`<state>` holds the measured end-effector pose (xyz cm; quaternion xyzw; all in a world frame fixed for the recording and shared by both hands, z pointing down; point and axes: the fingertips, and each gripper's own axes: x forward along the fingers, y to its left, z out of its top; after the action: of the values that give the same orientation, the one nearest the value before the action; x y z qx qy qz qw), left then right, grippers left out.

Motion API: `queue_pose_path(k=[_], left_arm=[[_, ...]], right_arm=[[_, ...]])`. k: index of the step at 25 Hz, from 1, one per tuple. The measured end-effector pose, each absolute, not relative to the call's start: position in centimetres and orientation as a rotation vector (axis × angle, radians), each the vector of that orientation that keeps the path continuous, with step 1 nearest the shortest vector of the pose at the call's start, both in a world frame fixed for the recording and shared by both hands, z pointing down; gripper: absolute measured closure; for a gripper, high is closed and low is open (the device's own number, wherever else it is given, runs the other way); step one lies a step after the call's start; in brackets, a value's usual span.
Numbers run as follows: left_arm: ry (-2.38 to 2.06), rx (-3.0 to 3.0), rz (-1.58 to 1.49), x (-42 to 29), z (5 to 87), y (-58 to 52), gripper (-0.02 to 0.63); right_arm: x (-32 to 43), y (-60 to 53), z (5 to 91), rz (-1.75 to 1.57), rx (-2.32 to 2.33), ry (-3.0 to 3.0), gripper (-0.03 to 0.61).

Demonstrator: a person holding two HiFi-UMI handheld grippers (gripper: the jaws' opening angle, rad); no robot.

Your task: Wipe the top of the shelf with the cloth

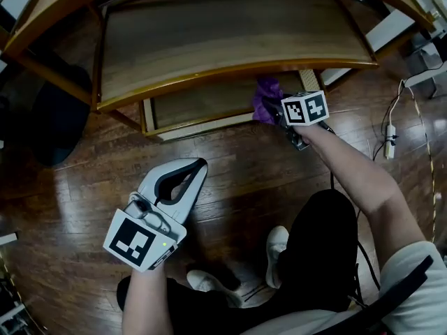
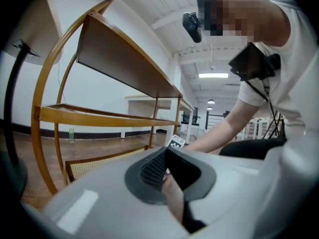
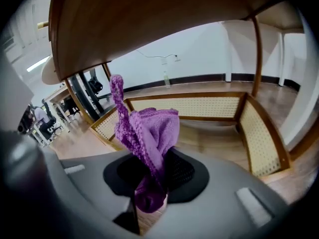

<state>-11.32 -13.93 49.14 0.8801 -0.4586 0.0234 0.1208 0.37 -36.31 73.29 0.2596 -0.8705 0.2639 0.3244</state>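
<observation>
1. Cloth (image 3: 149,133) – purple, bunched and terry-like – is clamped in the jaws of the right gripper (image 3: 149,180), which are closed tight on its lower end; the rest stands up in a loose fold with one thin edge sticking upward.
2. In the head view the cloth (image 1: 267,98) sits just below the front edge of the shelf's top board (image 1: 230,33), over the cane-panelled bottom tray (image 1: 209,110), not touching the top surface.
3. The right gripper view looks under a wooden board toward the cane tray (image 3: 199,106) and its low cane sides.
4. Left gripper (image 1: 201,165) hangs low over the wooden floor (image 1: 237,187), well apart from the shelf – its jaws are closed tip to tip with nothing between them, as its own view confirms (image 2: 165,152).
5. A white power strip (image 1: 390,139) lies on the floor at the right, and the person's light shoes (image 1: 277,246) show below.
</observation>
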Motion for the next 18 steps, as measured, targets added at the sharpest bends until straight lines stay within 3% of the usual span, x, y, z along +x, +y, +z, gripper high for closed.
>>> queue_pose_path(k=[11,18], left_arm=[[-1.297,2.601,0.089,-10.5,49.8,-13.9,0.595],[-1.319,2.596,0.109,-10.9,49.9,-13.4,0.595]], right_arm=[[17.6,-42.9,74.1,0.585,1.025,-2.078,0.480],[24.6,-44.1,74.7,0.502,1.220,-1.867,0.480]])
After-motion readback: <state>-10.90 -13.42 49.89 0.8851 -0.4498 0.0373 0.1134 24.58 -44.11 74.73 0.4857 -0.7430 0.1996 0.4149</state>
